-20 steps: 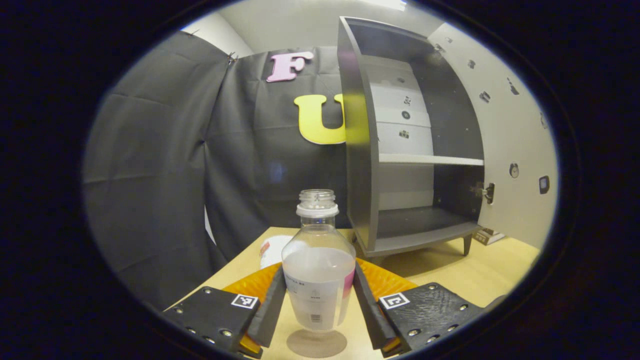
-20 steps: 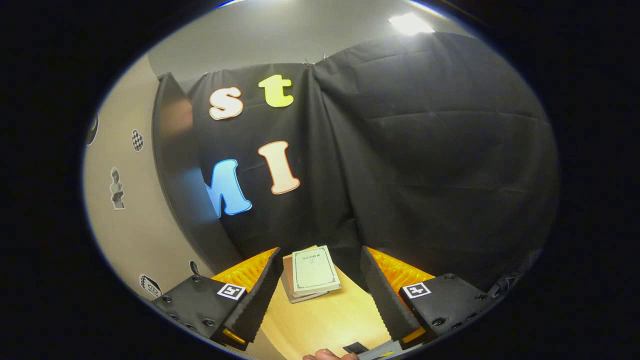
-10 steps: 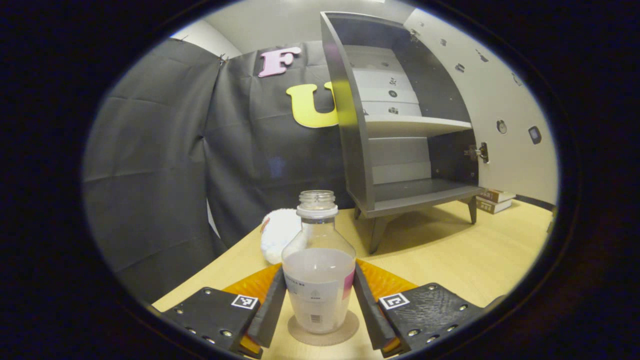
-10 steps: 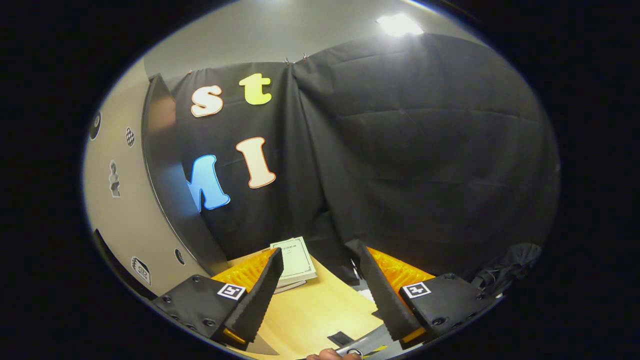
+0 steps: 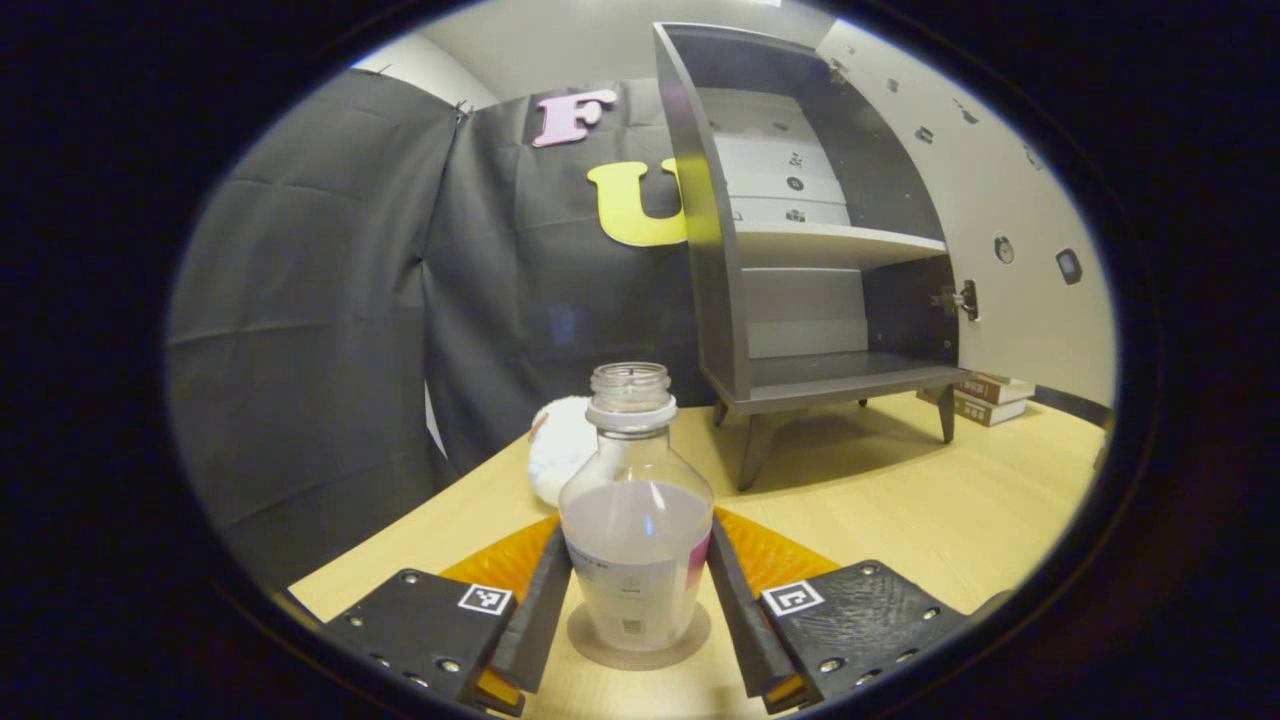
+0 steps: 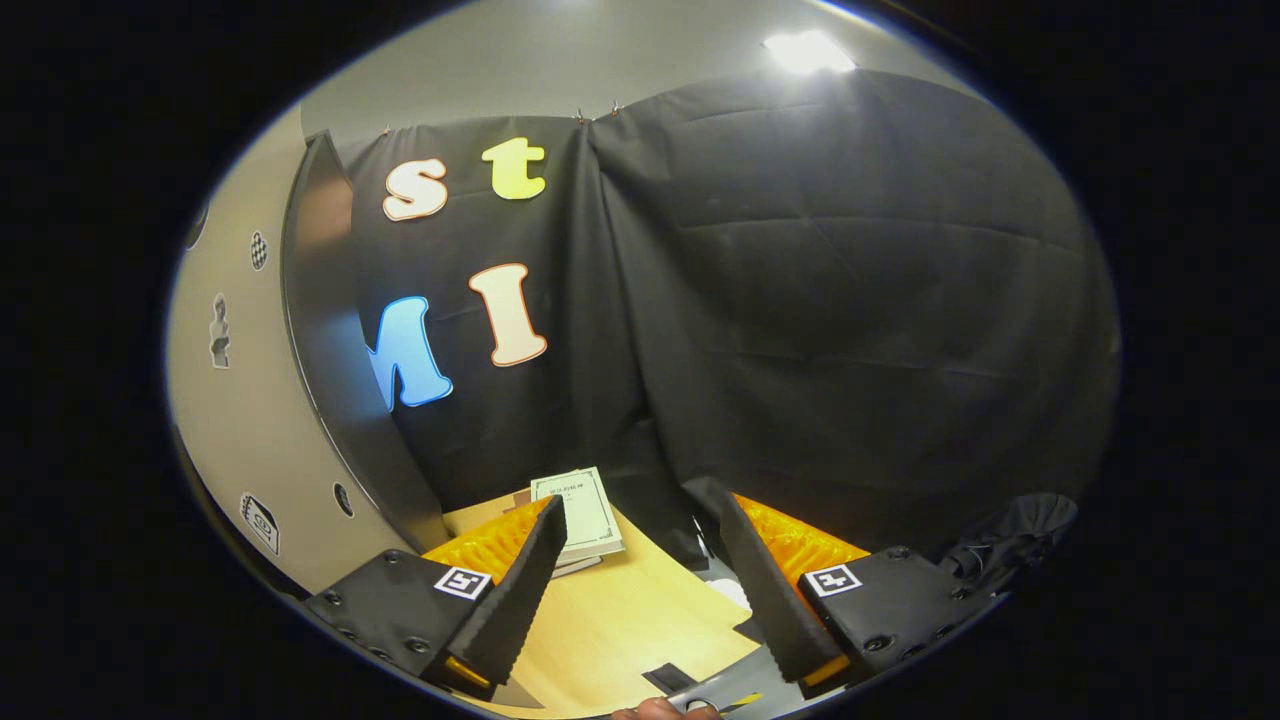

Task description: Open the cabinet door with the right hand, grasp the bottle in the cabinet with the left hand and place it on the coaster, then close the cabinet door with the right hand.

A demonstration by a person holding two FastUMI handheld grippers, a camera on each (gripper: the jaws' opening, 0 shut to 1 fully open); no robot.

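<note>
A clear bottle (image 5: 636, 540), uncapped and half full of cloudy liquid, stands upright on the round brown coaster (image 5: 692, 640) on the wooden table. My left gripper (image 5: 637, 530) is shut on it, one finger against each side of its body. Behind it the grey cabinet (image 5: 720, 250) stands with its shelves bare and its pale door (image 5: 1000, 180) swung wide to the right. In the right gripper view my right gripper (image 6: 640, 500) hangs open over the table with nothing between its fingers. The cabinet door (image 6: 250, 400) is at its left.
A white fluffy object (image 5: 560, 460) lies behind the bottle near the table's left edge. Stacked books (image 5: 985, 395) sit past the cabinet's right leg, and the books (image 6: 580, 510) lie just ahead of my right gripper. A fingertip (image 6: 660, 710) shows at that view's bottom edge.
The bottle has come down from just above the coaster onto it, still between my left fingers. My right gripper has drifted slightly, staying open.
</note>
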